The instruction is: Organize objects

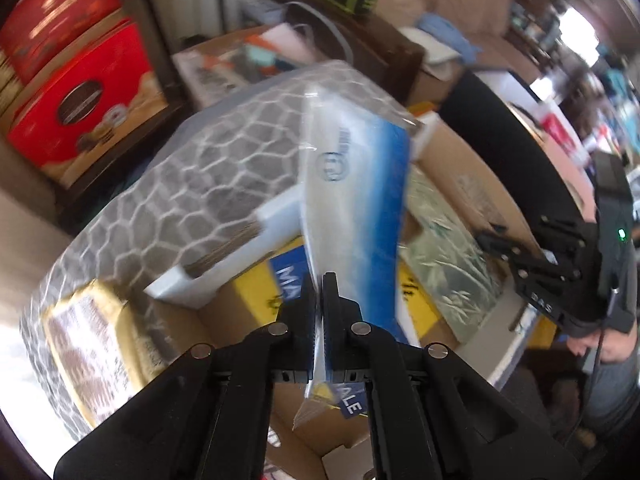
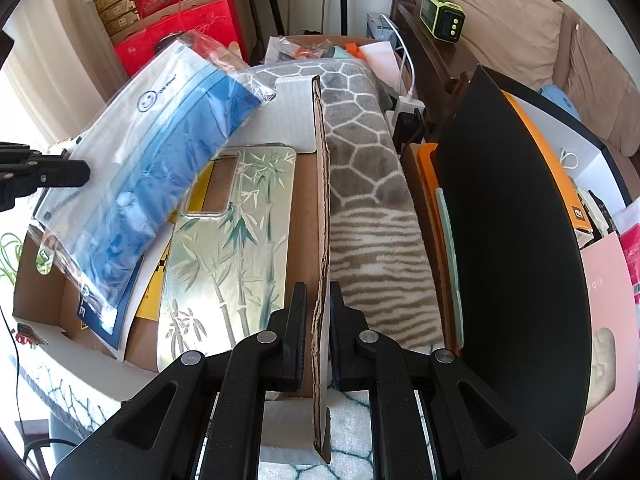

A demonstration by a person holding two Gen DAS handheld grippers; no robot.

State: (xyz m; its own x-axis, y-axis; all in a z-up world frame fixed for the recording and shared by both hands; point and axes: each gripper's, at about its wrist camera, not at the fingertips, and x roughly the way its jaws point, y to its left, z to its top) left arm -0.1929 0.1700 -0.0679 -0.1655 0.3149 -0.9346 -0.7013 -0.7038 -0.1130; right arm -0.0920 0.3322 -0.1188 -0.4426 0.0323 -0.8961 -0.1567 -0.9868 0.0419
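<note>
My left gripper point(image 1: 322, 286) is shut on the lower edge of a clear bag of blue face masks point(image 1: 352, 184), which hangs tilted above an open cardboard box point(image 1: 460, 168). In the right wrist view the same bag point(image 2: 160, 152) slants over the box's left side, with the left gripper point(image 2: 82, 172) pinching its edge. My right gripper point(image 2: 320, 296) is shut on the box's upright cardboard flap point(image 2: 322, 200); it also shows at the right of the left wrist view point(image 1: 494, 240). A bamboo-print phone case point(image 2: 232, 248) lies in the box.
A grey honeycomb-patterned blanket point(image 2: 360, 140) lies right of the flap, beside a tall black panel point(image 2: 508, 220) and an orange box point(image 2: 426, 184). Red gift boxes point(image 2: 180, 24) stack at the back left. A yellow and blue card point(image 1: 256, 288) lies under the bag.
</note>
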